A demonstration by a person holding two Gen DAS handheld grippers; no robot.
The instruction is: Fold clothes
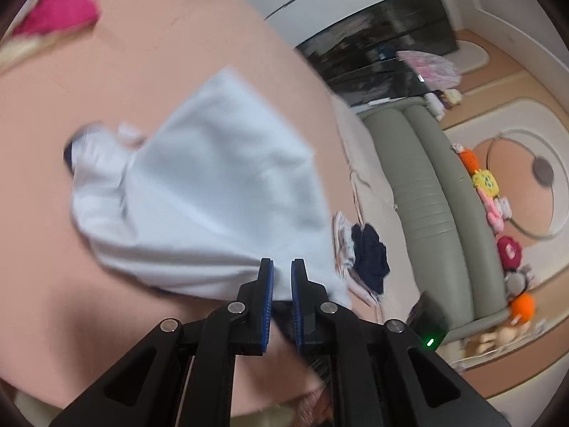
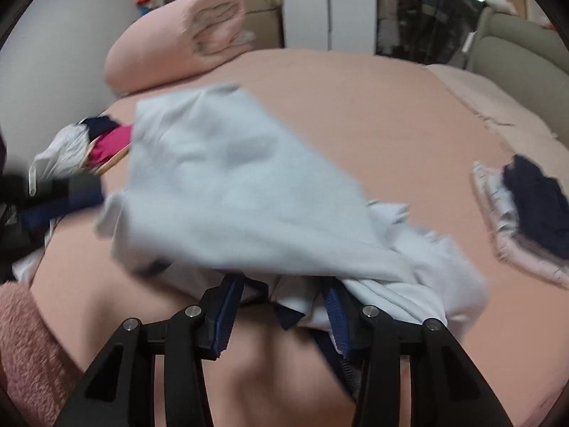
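**Half spreading, half bunching a pale blue garment over the bed**

Holding the pale blue garment [image 1: 213, 185] up off the pink bedsheet [image 1: 142, 82], with one broad panel hanging fairly flat and the other end crumpled into a wad. Pinching a hem edge in the left gripper [image 1: 282, 277], pads drawn nearly together with a strip of cloth caught between them. Sitting wider in the right gripper [image 2: 281, 302], fingers well apart, with bunched fabric and a bit of navy trim [image 2: 290, 315] filling the gap and draping over one finger; whether clamping or merely cradling, impossible to tell from this angle. Blurring across both views, so leaving finer creases unreadable.

Waiting nearby: a stack of folded clothes [image 2: 526, 213] topped in navy near the bed's edge, and a loose heap of clothes [image 2: 89, 146] in white, navy and magenta on the opposite side, below a rolled pink blanket [image 2: 177, 35].

Judging by the cloth, working toward laying the garment out flat for a fold, or already partway through one. Doing it well likely meaning:

- keeping the left pinch at the very edge, not deep in the panel;
- trading the right-hand wad for a single clean corner or seam;
- drawing both holds apart until the panel is hanging taut;
- lowering onto bare sheet between the two piles, well clear of both.

Risking, otherwise, a lopsided fold with trapped wrinkles.
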